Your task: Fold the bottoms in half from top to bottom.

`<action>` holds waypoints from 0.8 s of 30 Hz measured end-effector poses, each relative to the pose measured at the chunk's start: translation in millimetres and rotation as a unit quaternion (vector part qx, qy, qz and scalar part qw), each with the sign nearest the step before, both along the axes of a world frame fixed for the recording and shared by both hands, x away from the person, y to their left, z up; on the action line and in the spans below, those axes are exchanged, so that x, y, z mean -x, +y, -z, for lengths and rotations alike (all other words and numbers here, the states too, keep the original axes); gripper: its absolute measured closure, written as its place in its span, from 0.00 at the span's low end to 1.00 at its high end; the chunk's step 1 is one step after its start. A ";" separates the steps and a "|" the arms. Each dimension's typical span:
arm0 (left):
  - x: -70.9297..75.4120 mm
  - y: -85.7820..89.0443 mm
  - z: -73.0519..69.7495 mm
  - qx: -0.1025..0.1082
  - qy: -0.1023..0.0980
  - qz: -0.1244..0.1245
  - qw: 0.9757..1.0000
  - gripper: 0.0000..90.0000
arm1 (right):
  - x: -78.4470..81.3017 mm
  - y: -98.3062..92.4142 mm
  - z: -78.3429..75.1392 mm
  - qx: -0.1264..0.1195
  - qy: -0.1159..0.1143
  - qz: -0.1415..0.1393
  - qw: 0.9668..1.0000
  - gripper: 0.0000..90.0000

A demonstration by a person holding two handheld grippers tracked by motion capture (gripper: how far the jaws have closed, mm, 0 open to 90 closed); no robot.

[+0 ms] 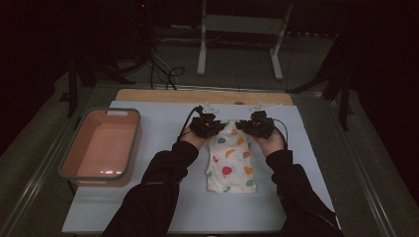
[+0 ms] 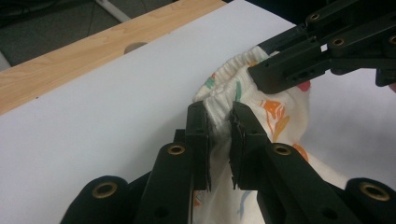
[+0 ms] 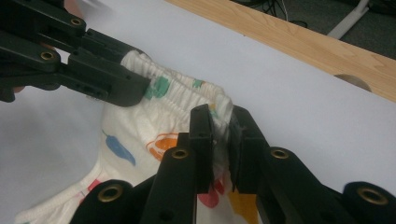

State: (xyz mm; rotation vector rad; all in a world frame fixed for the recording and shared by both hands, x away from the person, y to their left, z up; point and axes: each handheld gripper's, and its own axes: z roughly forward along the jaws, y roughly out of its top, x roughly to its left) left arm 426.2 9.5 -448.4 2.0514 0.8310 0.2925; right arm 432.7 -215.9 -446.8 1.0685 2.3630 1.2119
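The gathered elastic waistband (image 2: 219, 100) of a small white garment (image 1: 230, 160) printed with coloured fruit shapes is being pinched between the jaws of the left gripper (image 2: 219, 126), which are being kept nearly closed with only the bunched cloth between them. The same waistband, at its other end, is being gripped in the same manner by the right gripper (image 3: 219, 123), its jaws likewise being pressed almost together on the fabric. In each gripper view the other gripper is being seen close by, clamped on the waistband just beside the first.

From the high view, the left gripper (image 1: 207, 126) and the right gripper (image 1: 257, 124) are being held side by side at the far end of the garment, each in one of the person's hands, with dark sleeves coming in from the bottom. The rest of the garment is being left lying flat on the pale sheet (image 1: 163, 118) that covers the table, stretching back toward the person between the two forearms. A pink tub (image 1: 79, 143) with a grey rim is being kept well apart at the left of the sheet. A strip of bare wood (image 1: 148, 95) is being shown along the table's far edge.
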 end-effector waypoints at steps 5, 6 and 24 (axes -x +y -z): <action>6.3 0.6 -2.0 0.004 -0.003 0.007 1.000 0.89 | 6.0 -1.6 -2.3 0.000 -0.004 -0.005 1.000 0.91; 6.3 0.6 -2.0 0.004 -0.003 0.007 1.000 0.89 | 6.0 -1.6 -2.3 0.000 -0.004 -0.005 1.000 0.91; 27.1 -1.4 -7.0 0.012 -0.003 0.020 1.000 0.89 | 29.2 -8.4 -6.3 -0.013 -0.013 -0.012 1.000 0.91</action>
